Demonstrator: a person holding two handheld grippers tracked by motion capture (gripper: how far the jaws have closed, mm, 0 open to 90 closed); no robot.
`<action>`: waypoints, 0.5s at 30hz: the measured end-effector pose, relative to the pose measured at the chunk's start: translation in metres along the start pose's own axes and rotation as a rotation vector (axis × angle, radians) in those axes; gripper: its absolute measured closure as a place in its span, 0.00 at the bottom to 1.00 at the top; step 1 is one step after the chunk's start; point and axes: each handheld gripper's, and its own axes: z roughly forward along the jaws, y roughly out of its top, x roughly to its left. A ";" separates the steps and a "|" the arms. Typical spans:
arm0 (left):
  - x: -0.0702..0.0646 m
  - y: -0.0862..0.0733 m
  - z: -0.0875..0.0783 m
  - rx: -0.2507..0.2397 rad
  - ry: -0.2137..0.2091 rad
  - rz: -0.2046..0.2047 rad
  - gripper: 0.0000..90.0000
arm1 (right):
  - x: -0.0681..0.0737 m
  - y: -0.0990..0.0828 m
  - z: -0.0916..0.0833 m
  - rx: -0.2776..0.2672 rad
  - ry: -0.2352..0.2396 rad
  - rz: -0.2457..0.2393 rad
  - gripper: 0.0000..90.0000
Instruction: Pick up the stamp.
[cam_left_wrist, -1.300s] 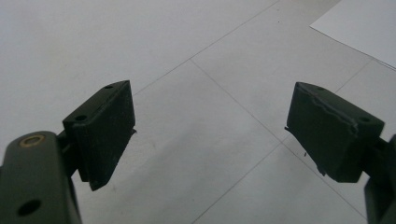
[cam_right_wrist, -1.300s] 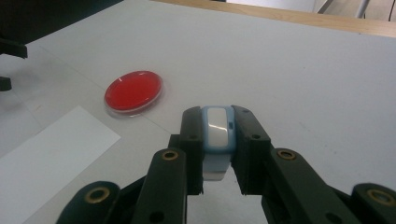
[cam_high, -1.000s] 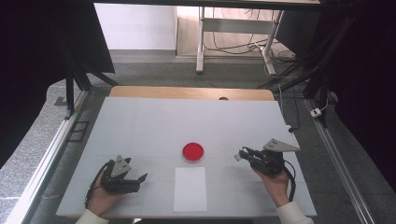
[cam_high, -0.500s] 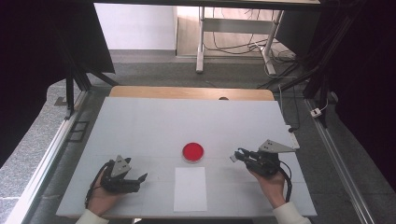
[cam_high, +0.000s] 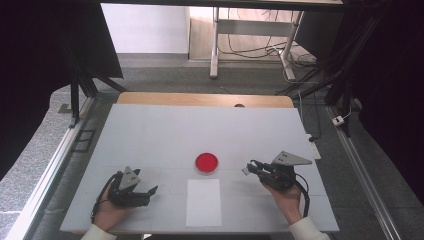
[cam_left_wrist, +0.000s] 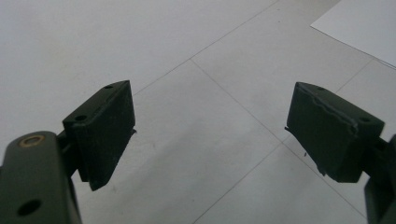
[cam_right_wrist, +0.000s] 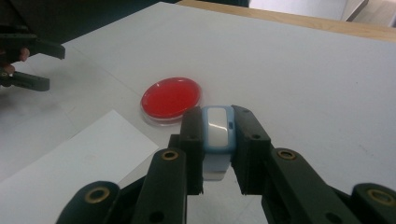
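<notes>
1. The right gripper (cam_right_wrist: 217, 154) was clenched on a small blue-and-white item (cam_right_wrist: 217, 128), possibly a tag.
2. The red dish (cam_right_wrist: 171, 99) lay on the tabletop (cam_high: 165, 130) just beyond its jaws, nearer this gripper.
3. The left gripper (cam_left_wrist: 210, 126) stood released, empty.

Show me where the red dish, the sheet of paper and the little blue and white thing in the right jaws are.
red dish (cam_high: 206, 162), high view, centre of its red inside.
sheet of paper (cam_high: 204, 202), high view, middle of the white sheet.
blue and white thing (cam_right_wrist: 218, 126), right gripper view, its white face between the jaws.
</notes>
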 end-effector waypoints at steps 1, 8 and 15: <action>0.000 0.000 0.000 -0.001 0.001 0.001 0.18 | 0.001 0.000 0.000 0.000 0.001 0.000 0.83; 0.000 0.000 0.000 0.000 0.000 0.002 0.18 | 0.007 0.001 0.004 -0.001 0.018 -0.008 0.83; 0.000 0.000 0.000 0.000 0.000 0.002 0.18 | 0.013 0.001 0.008 -0.001 0.033 -0.016 0.83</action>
